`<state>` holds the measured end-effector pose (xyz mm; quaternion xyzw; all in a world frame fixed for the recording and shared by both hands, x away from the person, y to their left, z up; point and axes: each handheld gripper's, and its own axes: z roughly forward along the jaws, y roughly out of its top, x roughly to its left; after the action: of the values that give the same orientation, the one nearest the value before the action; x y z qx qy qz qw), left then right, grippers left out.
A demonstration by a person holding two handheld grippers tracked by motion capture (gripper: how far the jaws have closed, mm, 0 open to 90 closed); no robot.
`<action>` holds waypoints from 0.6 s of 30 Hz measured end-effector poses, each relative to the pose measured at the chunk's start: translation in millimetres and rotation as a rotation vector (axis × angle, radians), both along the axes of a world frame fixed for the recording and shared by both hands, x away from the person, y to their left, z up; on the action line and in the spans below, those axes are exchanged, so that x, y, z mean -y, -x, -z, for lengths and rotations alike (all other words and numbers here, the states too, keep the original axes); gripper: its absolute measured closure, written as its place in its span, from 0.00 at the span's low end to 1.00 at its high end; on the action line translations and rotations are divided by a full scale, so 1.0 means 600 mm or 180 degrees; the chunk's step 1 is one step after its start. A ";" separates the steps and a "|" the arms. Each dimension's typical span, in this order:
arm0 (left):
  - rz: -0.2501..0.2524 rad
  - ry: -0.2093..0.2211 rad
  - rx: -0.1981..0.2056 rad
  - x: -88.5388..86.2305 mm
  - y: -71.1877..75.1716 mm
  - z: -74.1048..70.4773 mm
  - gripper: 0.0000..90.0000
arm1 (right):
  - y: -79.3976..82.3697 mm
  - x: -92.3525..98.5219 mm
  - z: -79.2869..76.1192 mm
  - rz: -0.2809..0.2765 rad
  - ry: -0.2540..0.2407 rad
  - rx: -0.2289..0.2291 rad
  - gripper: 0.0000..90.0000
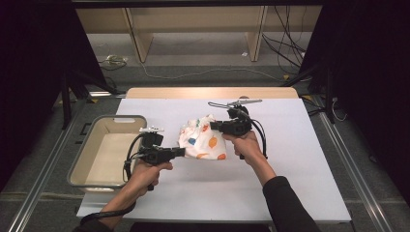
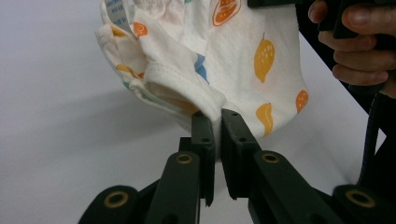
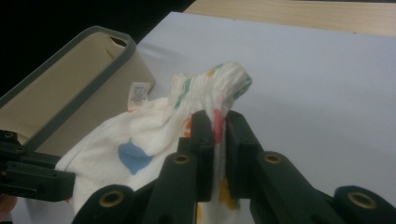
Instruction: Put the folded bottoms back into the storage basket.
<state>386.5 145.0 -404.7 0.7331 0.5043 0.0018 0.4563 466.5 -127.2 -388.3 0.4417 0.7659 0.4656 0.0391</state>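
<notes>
The printed garment [image 1: 203,139], white with orange, blue and green fruit shapes, is held up between the two grippers, just above the white table [image 1: 290,159]. In the left gripper view a folded hem of the cloth [image 2: 187,93] is pinched between the black jaws of the left gripper [image 2: 218,122], which are pressed together on it; the rest of the fabric hangs ahead of and above those jaws. In the right gripper view the gathered, elastic edge of the cloth [image 3: 219,84] is clamped by the right gripper [image 3: 217,122], its jaws closed tight on the bunch, with the body of the garment spread out to the left of them and a small label [image 3: 139,94] seen beyond. From the high view, the garment is stretched between the left gripper [image 1: 181,152] and the right gripper [image 1: 213,126]. Beyond the left gripper's outer side, a beige bin [image 1: 92,145] with a grey rim is seen resting at the table's edge.
</notes>
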 end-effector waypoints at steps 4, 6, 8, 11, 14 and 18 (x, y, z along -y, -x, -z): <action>0.0005 0.0012 0.0004 -0.005 0.001 -0.003 0.93 | 0.003 -0.006 -0.004 -0.0037 0.0000 0.0019 0.93; 0.0000 0.0014 0.0010 -0.008 0.003 -0.005 0.93 | 0.004 -0.009 -0.006 -0.0048 -0.0001 0.0038 0.93; -0.0003 0.0021 0.0025 -0.011 0.004 -0.006 0.93 | 0.005 -0.011 -0.009 -0.0055 -0.0007 0.0051 0.93; -0.0003 0.0029 0.0026 -0.017 0.005 -0.009 0.93 | 0.005 -0.015 -0.012 -0.0057 -0.0012 0.0060 0.93; -0.0010 0.0037 0.0029 -0.022 0.006 -0.013 0.93 | 0.005 -0.024 -0.013 -0.0092 -0.0004 0.0066 0.93; -0.0016 0.0033 0.0056 -0.030 0.009 -0.019 0.93 | 0.007 -0.035 -0.015 -0.0113 0.0008 0.0079 0.93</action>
<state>381.0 162.9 -393.4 0.7294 0.5022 0.0068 0.4645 462.5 -106.2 -379.1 0.4222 0.7737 0.4707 0.0409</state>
